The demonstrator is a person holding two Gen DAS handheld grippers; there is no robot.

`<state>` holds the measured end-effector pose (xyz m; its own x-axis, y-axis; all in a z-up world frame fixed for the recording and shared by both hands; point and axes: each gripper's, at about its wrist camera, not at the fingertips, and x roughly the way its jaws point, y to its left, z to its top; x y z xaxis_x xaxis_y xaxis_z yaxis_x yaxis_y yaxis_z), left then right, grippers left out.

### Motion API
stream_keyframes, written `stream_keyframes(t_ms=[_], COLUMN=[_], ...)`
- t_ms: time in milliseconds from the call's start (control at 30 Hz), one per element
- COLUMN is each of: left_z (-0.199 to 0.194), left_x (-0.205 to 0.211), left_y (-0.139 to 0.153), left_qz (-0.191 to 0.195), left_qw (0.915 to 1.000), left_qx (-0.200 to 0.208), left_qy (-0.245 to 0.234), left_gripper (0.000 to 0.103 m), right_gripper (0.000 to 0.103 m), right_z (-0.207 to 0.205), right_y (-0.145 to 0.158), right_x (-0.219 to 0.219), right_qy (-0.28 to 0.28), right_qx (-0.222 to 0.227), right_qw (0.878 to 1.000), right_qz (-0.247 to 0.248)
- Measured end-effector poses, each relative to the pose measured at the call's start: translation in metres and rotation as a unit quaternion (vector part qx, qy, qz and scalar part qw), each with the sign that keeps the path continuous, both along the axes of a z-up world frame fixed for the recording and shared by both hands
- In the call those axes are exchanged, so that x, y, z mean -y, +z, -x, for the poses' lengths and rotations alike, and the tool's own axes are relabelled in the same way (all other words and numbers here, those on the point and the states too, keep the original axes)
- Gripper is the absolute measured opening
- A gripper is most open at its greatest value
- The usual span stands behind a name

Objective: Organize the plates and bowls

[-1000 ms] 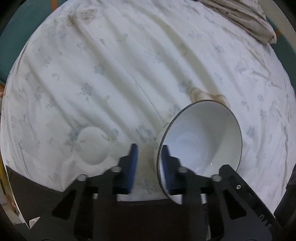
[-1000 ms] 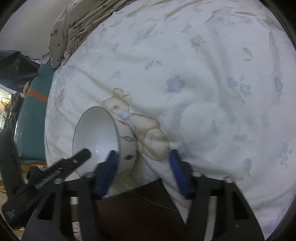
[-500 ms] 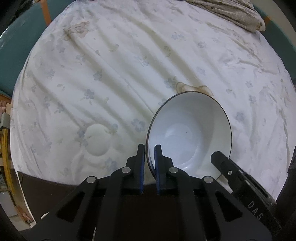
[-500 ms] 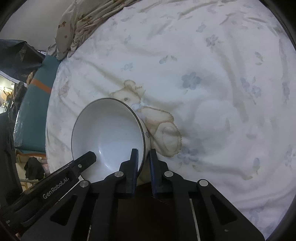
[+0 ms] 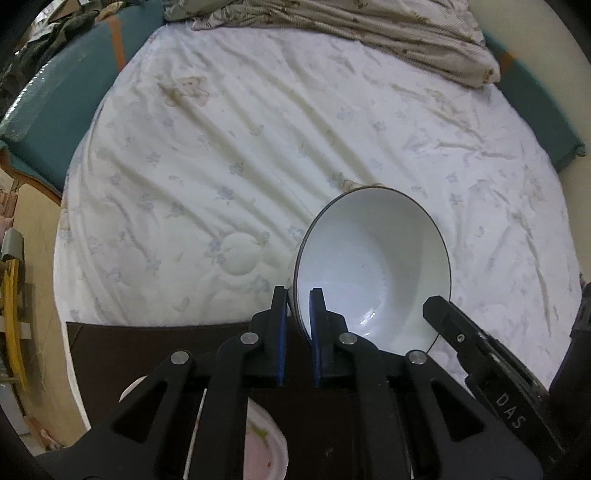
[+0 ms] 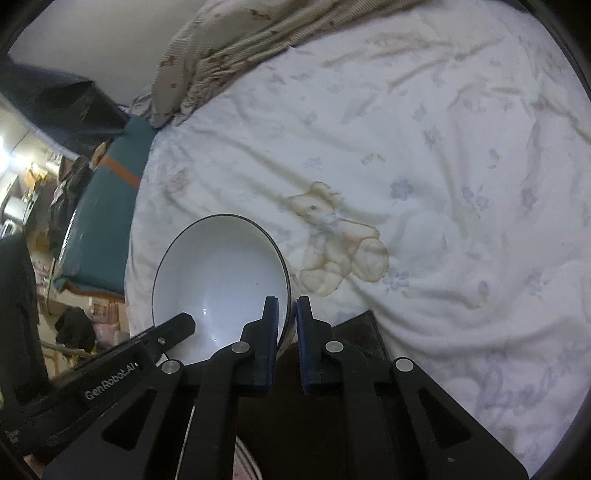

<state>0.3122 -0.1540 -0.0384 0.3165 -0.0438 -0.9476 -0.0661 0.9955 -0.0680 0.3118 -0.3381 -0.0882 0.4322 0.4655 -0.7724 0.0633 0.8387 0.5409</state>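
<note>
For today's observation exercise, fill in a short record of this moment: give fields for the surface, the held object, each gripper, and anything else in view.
surface: white flowered bedsheet on a bed
held object: white bowl with a dark rim, lifted and tilted
left gripper: shut on the bowl's rim, left side
right gripper: shut on the bowl's rim, right side
print: teddy bear on the sheet, beside the bowl
bedding: striped blanket bunched at the far end
below grippers: dark board; pink-and-white dish, partly hidden

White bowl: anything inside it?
Nothing inside the white bowl: bare glazed interior. The left gripper and right gripper each cover a strip of its near wall.
</note>
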Motion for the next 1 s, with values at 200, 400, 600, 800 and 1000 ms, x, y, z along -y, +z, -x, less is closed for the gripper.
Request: stream_keyframes(t_ms=[200, 400, 600, 800, 1000], left_z=[0.03, 0.067, 0.107, 0.144, 0.166], left_x=[-0.017, -0.037, -0.065, -0.089, -0.111], left_y=[0.026, 0.052, 0.074, 0.075, 0.056], left_qz=[0.015, 0.011, 0.019, 0.02, 0.035], left_qw=[0.9998, 0.9995, 0.999, 0.9988, 0.999], left_qx=[0.009, 0.022, 0.035, 0.04, 0.026], left_qy=[-0.007, -0.019, -0.02, -0.017, -0.006], left_gripper=[0.009, 0.009, 0.01, 0.011, 0.011], right_gripper=[0.011, 0.011, 0.011, 0.011, 0.011], right_z=[0.034, 0.067, 0.106, 0.138, 0.159], right_y=[0.026, 0.05, 0.074, 0.077, 0.062], right_x=[-0.011, -0.029, -0.053, -0.08, -0.106], right_qy=[-0.005, 0.003, 0.028, 0.049, 0.071], right_qx=[0.023, 0.049, 0.081, 0.088, 0.072], right_qw=[1.0, 0.999, 0.996, 0.995, 0.995], right_qz=[-0.006, -0.009, -0.001, 0.005, 0.017])
